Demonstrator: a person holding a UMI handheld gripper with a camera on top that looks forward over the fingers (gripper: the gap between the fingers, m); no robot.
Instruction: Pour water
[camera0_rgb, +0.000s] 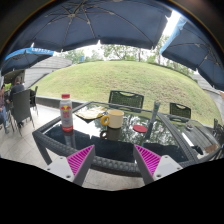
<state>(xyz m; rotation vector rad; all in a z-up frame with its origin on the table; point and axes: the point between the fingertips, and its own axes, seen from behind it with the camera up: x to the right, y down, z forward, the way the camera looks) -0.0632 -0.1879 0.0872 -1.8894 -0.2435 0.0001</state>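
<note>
A bottle with a red cap and red label (67, 113) stands on the left part of a dark glass patio table (100, 142). A yellow mug (114, 120) stands near the table's middle, beyond my fingers. A red-rimmed cup or bowl (140, 128) sits to the mug's right. My gripper (114, 160) is open and empty, held in front of the table's near edge, its magenta pads (80, 159) spread wide apart. Nothing is between the fingers.
Dark patio chairs (126, 98) stand behind the table, and more (22, 108) stand at the left. A large blue umbrella (100, 22) spreads overhead. A plate with something yellow (88, 113) lies behind the mug. A grass slope (120, 78) rises beyond.
</note>
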